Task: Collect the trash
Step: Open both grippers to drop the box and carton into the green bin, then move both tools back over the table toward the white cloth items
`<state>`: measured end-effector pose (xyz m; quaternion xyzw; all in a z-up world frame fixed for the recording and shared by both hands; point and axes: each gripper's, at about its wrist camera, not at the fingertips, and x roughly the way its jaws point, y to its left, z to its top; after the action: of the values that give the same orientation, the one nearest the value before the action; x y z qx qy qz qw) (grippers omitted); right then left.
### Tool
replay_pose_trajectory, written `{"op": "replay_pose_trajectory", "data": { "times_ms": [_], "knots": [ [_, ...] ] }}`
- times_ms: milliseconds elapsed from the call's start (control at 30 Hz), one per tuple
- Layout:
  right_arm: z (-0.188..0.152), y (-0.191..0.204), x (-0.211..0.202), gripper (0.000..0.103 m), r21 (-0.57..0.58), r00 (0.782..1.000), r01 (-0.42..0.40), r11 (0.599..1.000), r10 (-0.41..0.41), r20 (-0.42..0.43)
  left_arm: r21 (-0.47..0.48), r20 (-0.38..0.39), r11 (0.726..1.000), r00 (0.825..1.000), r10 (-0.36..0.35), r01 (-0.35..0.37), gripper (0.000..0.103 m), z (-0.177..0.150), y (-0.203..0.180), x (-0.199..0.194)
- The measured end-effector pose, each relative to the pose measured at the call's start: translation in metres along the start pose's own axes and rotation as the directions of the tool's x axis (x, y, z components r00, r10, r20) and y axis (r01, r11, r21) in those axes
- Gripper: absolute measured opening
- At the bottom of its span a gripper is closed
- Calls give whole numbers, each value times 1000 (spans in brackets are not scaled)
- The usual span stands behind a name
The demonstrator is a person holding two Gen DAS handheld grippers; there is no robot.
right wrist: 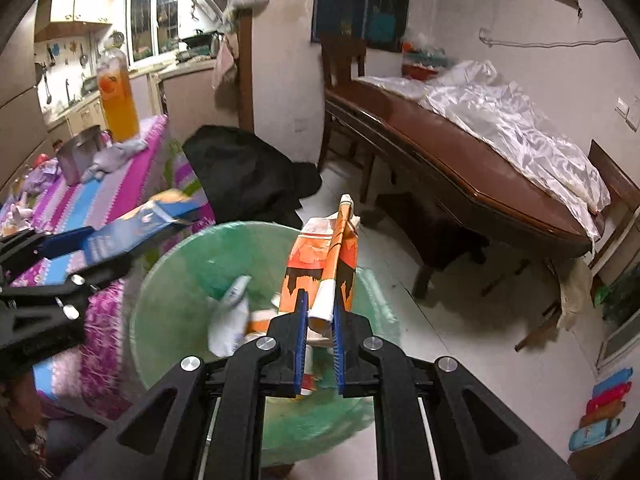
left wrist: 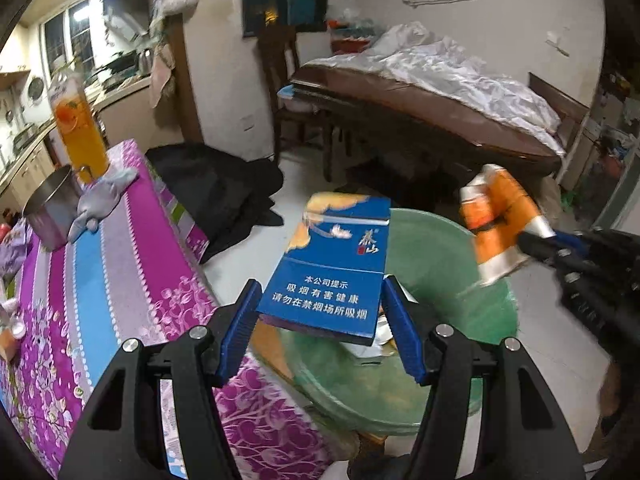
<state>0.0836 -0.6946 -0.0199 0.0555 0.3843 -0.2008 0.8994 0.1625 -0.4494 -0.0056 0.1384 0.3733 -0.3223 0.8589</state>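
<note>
We see that both the left tongs [left wrist: 320, 328] and the right tongs [right wrist: 320, 332] are built alike, with matte black angular arms pierced by triangular cut-outs, round silver screw heads at the pivots, and narrow blue ribbed pads [left wrist: 402, 334] lining the inner faces of the fingers.

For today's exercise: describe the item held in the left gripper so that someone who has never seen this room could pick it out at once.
Start at the green trash bin on the floor beside the purple floral tablecloth. Above its rim the left gripper holds a flat blue cigarette carton. Unlike the crumpled orange-and-white package in the right gripper, it is rigid, blue, and printed with white Chinese characters.
</note>
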Motion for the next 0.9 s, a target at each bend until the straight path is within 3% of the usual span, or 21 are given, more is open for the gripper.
{"op": "replay_pose_trajectory", "data": {
  "times_ms": [167, 267, 400, 533, 800, 900],
  "knots": [
    [-2, -13, 9, 12, -4, 1000, 6, 1000, -7, -27, -25, -19, 1000, 1000, 2, -2, 56, 1, 9, 4],
    [-5, -12, 12, 12, -1, 999, -2, 1000, 2, -35, -16, -29, 1000, 999, -13, 12, 36, 1, 3, 6],
    [-8, -10, 18, 12, 8, 999, -13, 1000, 14, -43, -24, -43, 1000, 999, -11, 10, 36, 0, 4, 12],
    [-7, -10, 12, 31, 18, 1000, -22, 1000, 23, -14, -35, -28, 999, 1000, 4, -5, 47, 0, 6, 9],
    [1, 4, -16, 31, 5, 998, -25, 1000, 24, 55, -23, -2, 1000, 1000, 7, -7, 55, 3, 6, -5],
    [2, 18, -35, 38, -17, 994, -31, 999, 32, 101, -28, 2, 1000, 1000, 11, -11, 56, 0, 13, -9]
  ]
}}
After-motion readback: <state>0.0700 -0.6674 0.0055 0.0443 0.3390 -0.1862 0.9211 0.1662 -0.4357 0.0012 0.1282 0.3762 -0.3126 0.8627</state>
